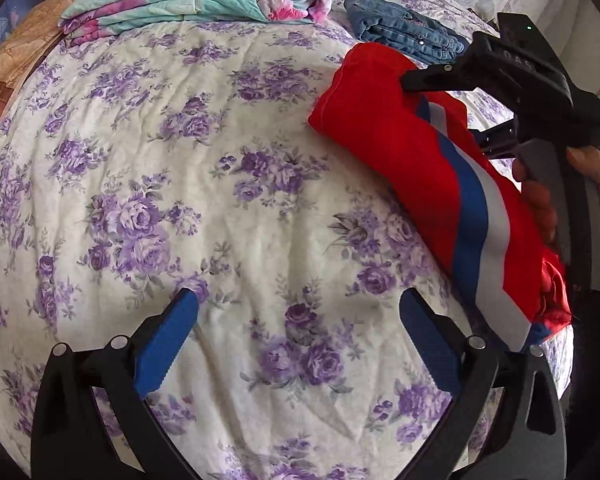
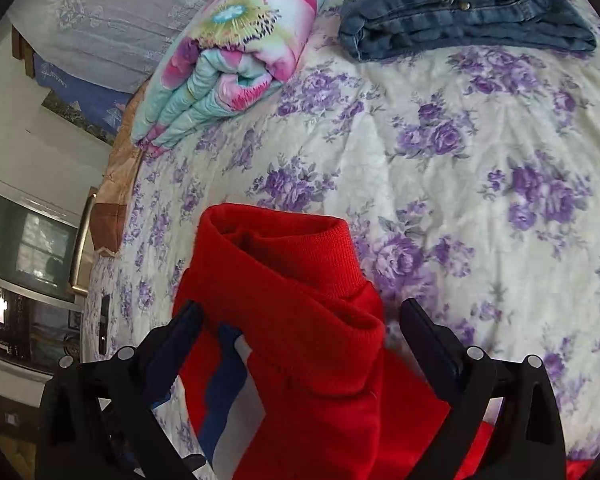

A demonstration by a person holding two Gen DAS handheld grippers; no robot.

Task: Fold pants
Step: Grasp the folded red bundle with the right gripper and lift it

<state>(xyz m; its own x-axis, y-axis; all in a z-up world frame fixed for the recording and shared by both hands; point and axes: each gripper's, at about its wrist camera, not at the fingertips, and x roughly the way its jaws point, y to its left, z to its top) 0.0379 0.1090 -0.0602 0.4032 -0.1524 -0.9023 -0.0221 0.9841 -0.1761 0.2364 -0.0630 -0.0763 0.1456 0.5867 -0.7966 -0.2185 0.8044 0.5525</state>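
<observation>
**Red pants draped over my right gripper**

My left gripper (image 1: 298, 344) hangs wide and empty over bare bedspread (image 1: 204, 184). The pants (image 1: 392, 136) lie to its right, long axis running from near me away toward the jeans (image 1: 404, 30). My right gripper (image 2: 296, 332) is nearer: jaws spread, the folded cuff end (image 2: 284, 264) lying across them, not pinched. My hand (image 1: 592, 184) holds that grip level. Farther off sits a folded quilt (image 2: 228, 60).

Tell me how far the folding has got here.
Well along: the red pants are already a folded bundle, and folded jeans lie further up the bed. The right gripper straddles the bundle, apparently carrying it; the left gripper is open and empty. Setting it down remains.
</observation>
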